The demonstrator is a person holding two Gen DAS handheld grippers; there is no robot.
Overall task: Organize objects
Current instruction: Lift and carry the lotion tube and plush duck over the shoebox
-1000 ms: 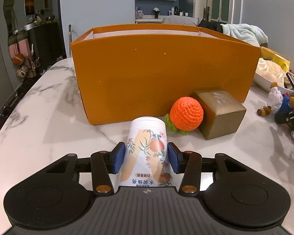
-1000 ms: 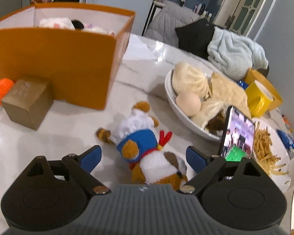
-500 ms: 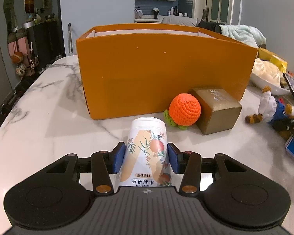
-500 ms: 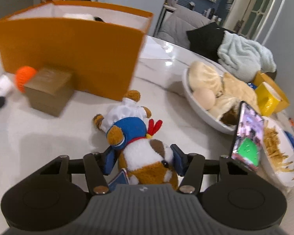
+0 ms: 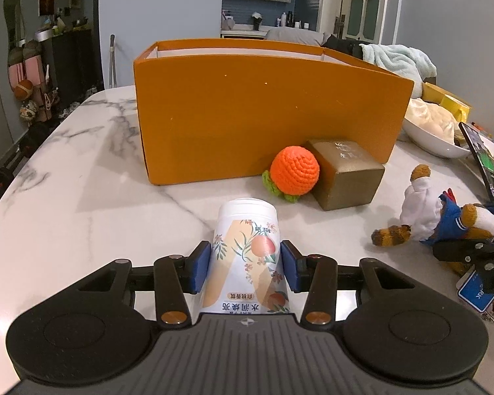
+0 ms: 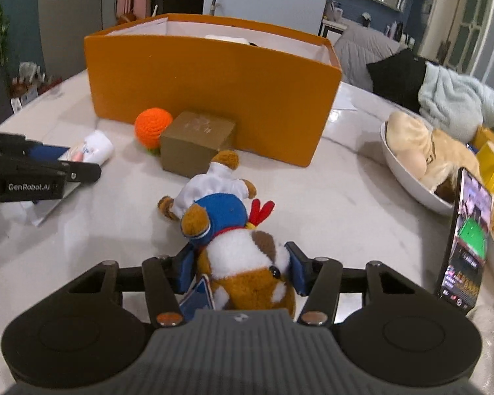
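My left gripper (image 5: 246, 268) is shut on a white floral-print bottle (image 5: 247, 250), its blue pads pressed on both sides. My right gripper (image 6: 241, 268) is shut on a brown and white plush toy (image 6: 237, 253) in a blue top and white hat; the toy shows at the right of the left wrist view as well (image 5: 444, 220). Beyond both stands a large orange box (image 5: 266, 115), also in the right wrist view (image 6: 214, 82), open at the top. An orange crochet ball (image 5: 294, 174) and a gold cube box (image 5: 345, 174) rest against the orange box's front wall.
A white bowl of buns (image 6: 421, 164) and an upright phone (image 6: 467, 240) with a lit screen stand to the right. A blue tag (image 5: 477, 293) hangs under the toy. A pale towel (image 6: 457, 102) lies on a chair behind. The marble table (image 5: 66, 181) curves away on the left.
My right gripper closed on the plush toy and swung left with it, so the orange box now sits more central. The left gripper stayed shut on the bottle and barely moved.
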